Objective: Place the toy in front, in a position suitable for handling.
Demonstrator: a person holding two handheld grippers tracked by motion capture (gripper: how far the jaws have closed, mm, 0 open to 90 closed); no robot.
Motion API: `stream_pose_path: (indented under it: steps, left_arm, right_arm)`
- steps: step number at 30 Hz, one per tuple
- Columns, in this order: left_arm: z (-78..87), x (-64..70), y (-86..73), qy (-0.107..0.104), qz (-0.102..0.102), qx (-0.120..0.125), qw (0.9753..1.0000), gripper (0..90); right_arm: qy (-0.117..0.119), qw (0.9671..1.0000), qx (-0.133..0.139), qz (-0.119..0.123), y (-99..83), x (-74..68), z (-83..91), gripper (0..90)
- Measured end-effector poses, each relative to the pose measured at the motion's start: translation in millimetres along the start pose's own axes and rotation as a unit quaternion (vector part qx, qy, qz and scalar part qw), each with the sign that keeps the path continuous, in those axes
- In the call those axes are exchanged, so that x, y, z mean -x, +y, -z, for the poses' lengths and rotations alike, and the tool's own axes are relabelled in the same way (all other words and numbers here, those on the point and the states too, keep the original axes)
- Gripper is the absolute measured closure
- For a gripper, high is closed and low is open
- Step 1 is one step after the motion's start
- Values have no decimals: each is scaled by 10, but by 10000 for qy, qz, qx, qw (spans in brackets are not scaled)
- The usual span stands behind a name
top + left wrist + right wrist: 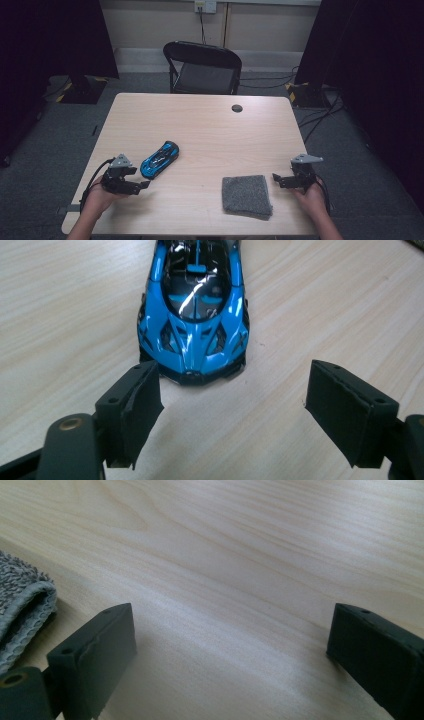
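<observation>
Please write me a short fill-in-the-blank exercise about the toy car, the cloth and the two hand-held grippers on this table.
1. The toy car in front of the left hand-held gripper is black and ____.
2. The jaws of the left hand-held gripper stand ____.
3. The folded grey cloth lies nearest the ____ hand-held gripper.
4. Behind the table stands a black ____.

Missing words: blue; open; right; chair

Your left gripper (146, 184) sits near the table's (200, 120) left front corner, its tips just beside the blue car (160, 159), which lies slantwise. Your right gripper (276, 179) rests near the right edge, pointing at the grey cloth (246, 196), just beside it. A black chair (202, 68) stands beyond the far edge.
</observation>
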State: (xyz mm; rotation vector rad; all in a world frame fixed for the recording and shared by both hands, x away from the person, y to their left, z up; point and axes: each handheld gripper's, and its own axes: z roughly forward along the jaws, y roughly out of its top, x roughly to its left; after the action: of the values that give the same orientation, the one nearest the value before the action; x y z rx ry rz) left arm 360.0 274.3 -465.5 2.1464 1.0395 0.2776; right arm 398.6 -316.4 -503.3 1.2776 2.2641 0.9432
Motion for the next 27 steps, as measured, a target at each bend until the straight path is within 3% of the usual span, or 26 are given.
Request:
stream_pose_path:
  steps: [3, 9, 12, 22, 23, 27]
  left_arm:
    - [-6, -35, 63, 11, 76, 34, 10000, 205]
    - [-79, -71, 195, 60, 35, 60, 10000, 200]
    - [-151, -110, 262, 35, 130, 72, 9999, 201]
    - [-399, -160, 566, -32, -8, 33, 10000, 203]
    - [-450, -157, 621, -115, 12, -5, 9999, 203]
    - [-560, -161, 727, -128, -87, -151, 9998, 205]
  right_arm:
    - [-3, 10000, -1, -1, 0, 0, 0, 47]
    - [0, 10000, 0, -2, 0, 0, 0, 47]
    - [0, 10000, 0, -1, 0, 0, 0, 47]
    - [-4, 10000, 0, 0, 0, 0, 0, 48]
    - [-4, 10000, 0, -1, 0, -1, 0, 48]
    - [0, 10000, 0, -2, 0, 0, 0, 47]
